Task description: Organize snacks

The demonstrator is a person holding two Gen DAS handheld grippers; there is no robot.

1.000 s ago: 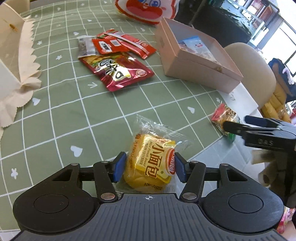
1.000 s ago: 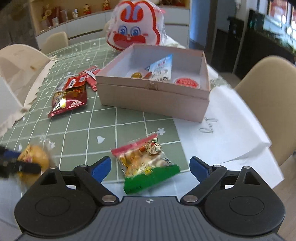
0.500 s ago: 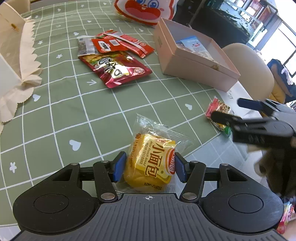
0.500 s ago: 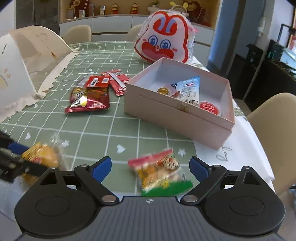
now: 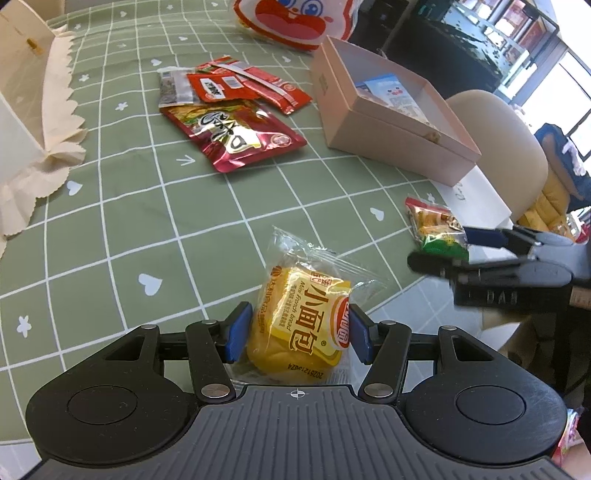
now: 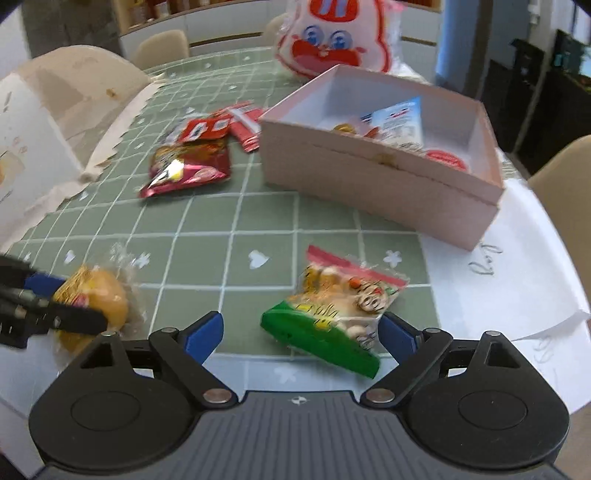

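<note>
A yellow mini bread packet (image 5: 295,314) sits between the blue pads of my left gripper (image 5: 299,334), which is shut on it just above the green checked tablecloth (image 5: 129,221). The right wrist view shows the same bread packet (image 6: 99,295) at the lower left. My right gripper (image 6: 299,332) stands open around a red-and-green snack packet (image 6: 332,306) lying tilted on the cloth. Its right pad is close to the packet and its left pad is well clear. In the left wrist view that snack packet (image 5: 436,225) lies at the tips of the right gripper (image 5: 450,249).
An open pink box (image 6: 369,184) holding a few snacks stands behind the packet, on a white paper sheet (image 6: 517,277). Red snack packets (image 5: 236,136) lie mid-table, a rabbit-face bag (image 5: 295,18) at the back, a white paper bag (image 5: 22,110) on the left, a beige chair (image 5: 498,140) beyond the table edge.
The right gripper has shifted and rolled a little, so the snack packet now sits nearer its right finger. The left gripper still holds the bread in the same place.
</note>
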